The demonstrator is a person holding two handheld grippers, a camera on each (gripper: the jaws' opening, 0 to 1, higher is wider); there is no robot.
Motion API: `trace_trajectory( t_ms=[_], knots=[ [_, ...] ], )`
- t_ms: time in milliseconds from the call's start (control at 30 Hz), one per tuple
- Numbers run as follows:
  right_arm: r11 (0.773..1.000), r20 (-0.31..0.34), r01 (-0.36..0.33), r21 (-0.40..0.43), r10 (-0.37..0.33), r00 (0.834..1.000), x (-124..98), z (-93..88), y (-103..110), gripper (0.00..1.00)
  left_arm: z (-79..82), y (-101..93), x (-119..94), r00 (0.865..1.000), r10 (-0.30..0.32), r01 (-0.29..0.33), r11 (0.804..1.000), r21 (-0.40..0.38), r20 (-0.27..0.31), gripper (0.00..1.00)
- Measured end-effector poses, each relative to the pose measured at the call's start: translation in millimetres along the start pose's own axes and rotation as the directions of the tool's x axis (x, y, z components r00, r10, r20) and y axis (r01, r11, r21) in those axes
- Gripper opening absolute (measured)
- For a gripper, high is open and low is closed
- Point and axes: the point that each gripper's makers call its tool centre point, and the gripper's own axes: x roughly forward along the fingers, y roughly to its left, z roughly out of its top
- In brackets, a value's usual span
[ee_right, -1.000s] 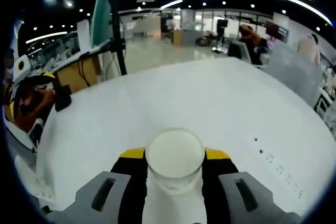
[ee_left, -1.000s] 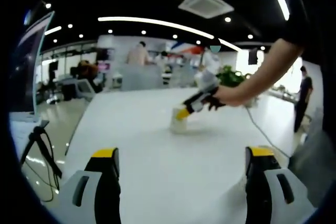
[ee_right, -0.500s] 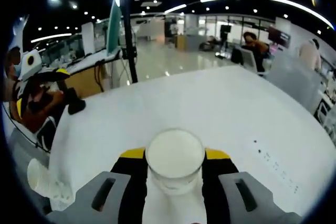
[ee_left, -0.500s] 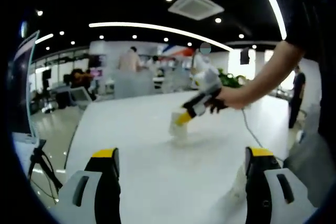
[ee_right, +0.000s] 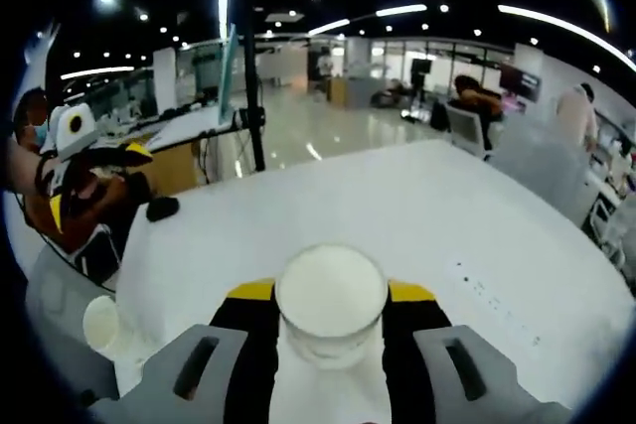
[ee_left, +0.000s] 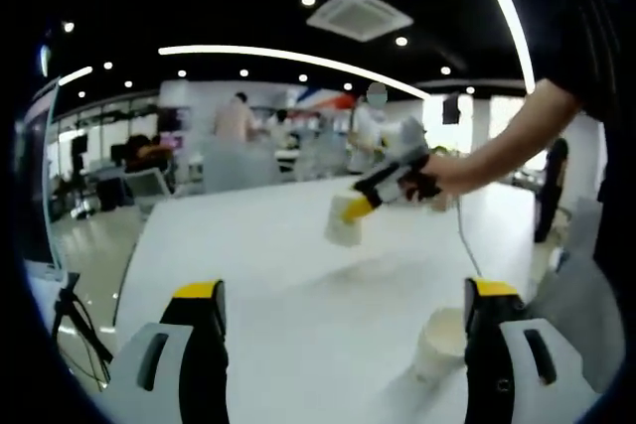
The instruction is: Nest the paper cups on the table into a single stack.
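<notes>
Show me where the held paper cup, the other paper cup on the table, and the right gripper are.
held paper cup (ee_right: 331, 295), right gripper view, its open mouth.
paper cup on the table (ee_left: 440, 341), left gripper view, its side wall.
right gripper (ee_left: 350, 212), left gripper view, between its yellow fingertips.

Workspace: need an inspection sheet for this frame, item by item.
Surface: white table, mostly bare.
Job's things: one cup held in the right tool, lifted off the table in the left gripper view; a second cup stands upright on the table near the left tool.
Clutter: small dark object at the table's far edge in the right gripper view; cannot tell what it is.
Grippers: right tool shut on the cup; left tool open, holding nothing.
Cables: one cable runs across the table under the person's arm.
Surroundings: open office, ceiling lights, a screen on a stand, people in the background.
</notes>
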Motion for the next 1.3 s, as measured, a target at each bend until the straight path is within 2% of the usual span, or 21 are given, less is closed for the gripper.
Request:
trace_trajectory(
  t_ms=[133,567,800,1033,1300],
  knots=[
    [1.000,0.021,0.006,-0.001,-0.006,1.000,-17,5.0,5,0.37,1.1,-7.4,-1,1.000,-0.012,0.012,1.000,-0.006,0.005,0.98],
    [1.000,0.056,0.014,0.006,-0.015,0.998,-71,9.3,27,0.37,-0.5,-27.7,4,0.997,-0.070,0.070,0.997,0.010,-0.031,0.98],
    [1.000,0.095,0.004,0.012,-0.005,0.995,-104,13.6,50,0.37,-1.8,-38.8,5,0.995,-0.094,0.094,0.996,0.006,-0.035,0.98],
    [1.000,0.109,-0.014,0.020,0.012,0.994,-124,14.8,69,0.37,-3.5,-49.2,4,0.993,-0.113,0.113,0.994,0.000,-0.037,0.98],
    [0.999,0.133,-0.037,0.020,0.034,0.991,-140,21.8,90,0.37,0.2,-49.0,3,0.993,-0.117,0.117,0.993,-0.002,-0.024,0.98]
  ],
)
